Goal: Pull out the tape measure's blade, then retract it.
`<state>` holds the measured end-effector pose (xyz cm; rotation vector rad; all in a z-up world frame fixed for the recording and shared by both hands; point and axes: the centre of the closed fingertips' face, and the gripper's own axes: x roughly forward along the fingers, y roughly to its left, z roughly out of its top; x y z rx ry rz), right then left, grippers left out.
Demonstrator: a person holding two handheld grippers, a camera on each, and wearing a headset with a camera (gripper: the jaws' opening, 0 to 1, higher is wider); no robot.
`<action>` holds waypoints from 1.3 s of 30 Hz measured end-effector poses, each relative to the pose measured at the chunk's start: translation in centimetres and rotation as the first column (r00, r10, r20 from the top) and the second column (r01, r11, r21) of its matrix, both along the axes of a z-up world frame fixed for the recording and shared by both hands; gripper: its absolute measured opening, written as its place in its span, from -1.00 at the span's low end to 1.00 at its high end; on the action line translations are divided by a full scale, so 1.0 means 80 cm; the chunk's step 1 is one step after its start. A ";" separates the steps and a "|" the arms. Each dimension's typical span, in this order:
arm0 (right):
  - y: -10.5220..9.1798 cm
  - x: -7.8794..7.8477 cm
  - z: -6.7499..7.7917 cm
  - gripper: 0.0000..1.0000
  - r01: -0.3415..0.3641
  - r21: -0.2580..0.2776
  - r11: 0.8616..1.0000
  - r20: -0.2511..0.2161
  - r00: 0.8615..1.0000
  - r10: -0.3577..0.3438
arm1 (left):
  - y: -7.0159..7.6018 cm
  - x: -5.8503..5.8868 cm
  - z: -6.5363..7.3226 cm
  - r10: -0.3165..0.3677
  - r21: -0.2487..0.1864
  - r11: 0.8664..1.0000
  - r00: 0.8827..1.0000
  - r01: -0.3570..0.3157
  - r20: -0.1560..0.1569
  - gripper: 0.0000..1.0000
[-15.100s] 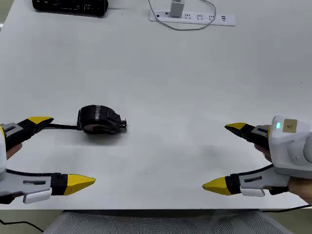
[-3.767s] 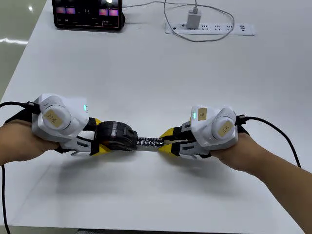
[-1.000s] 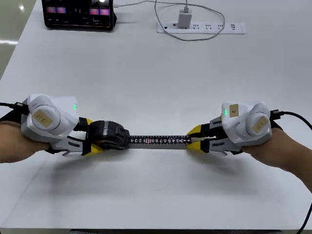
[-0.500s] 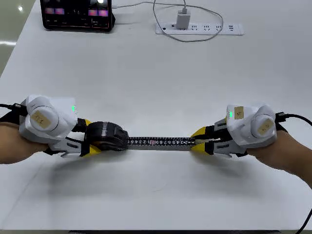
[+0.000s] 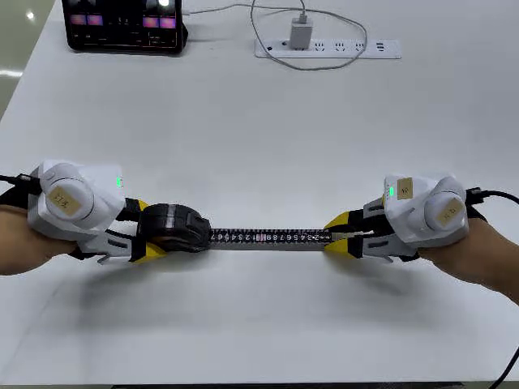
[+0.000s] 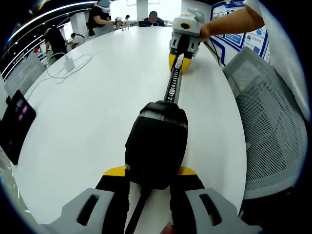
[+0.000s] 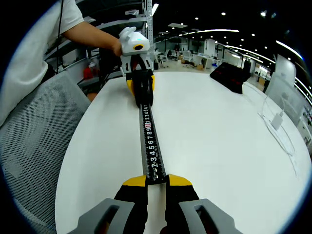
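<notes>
Tape measure (image 5: pixel 172 227) sits low at the near part of the white table (image 5: pixel 268 121), and from where I stand I cannot tell whether its black case touches the top. The left gripper (image 5: pixel 146 230) has it clamped: the yellow-tipped jaws press on either side of the case, with a dark strap trailing back between them in the left gripper view. The blade (image 5: pixel 272 237) is drawn out of the case in a straight, level line toward the right, its printed numbers facing up. Its far end is pinched in the right gripper (image 5: pixel 334 233), whose jaws are nearly together, with only the thin blade between them. The two grippers face each other, well apart, with the blade stretched between. Each is held by a hand (image 5: pixel 466 255) with a cable running off behind.

At the far edge of the table lies a white power strip (image 5: pixel 328 49) with a charger (image 5: pixel 298 16) plugged in and a looping cord, and to its left a dark device (image 5: pixel 122 24) with lit screens. A grey mesh chair (image 6: pixel 263 126) stands by the near edge
</notes>
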<state>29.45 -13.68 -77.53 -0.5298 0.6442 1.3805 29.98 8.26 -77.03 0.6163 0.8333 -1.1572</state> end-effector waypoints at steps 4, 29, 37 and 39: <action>-0.003 0.000 0.000 -0.82 0.005 -0.002 1.000 -0.005 1.000 -0.005 | 0.000 0.000 0.000 0.000 0.001 1.000 1.000 0.000 0.001 -0.47; -0.033 0.001 -0.002 -0.82 0.011 -0.035 0.999 -0.005 1.000 -0.011 | 0.000 -0.001 0.000 -0.003 0.004 1.000 1.000 0.003 0.002 -0.47; -0.041 0.001 0.001 -0.82 0.014 -0.045 0.999 -0.006 1.000 -0.014 | 0.000 -0.001 0.000 -0.004 0.003 1.000 1.000 0.004 0.001 -0.47; -0.042 0.000 0.001 -0.82 0.014 -0.046 0.999 -0.011 1.000 -0.014 | 0.000 -0.001 0.000 -0.005 0.004 1.000 1.000 0.005 0.001 -0.47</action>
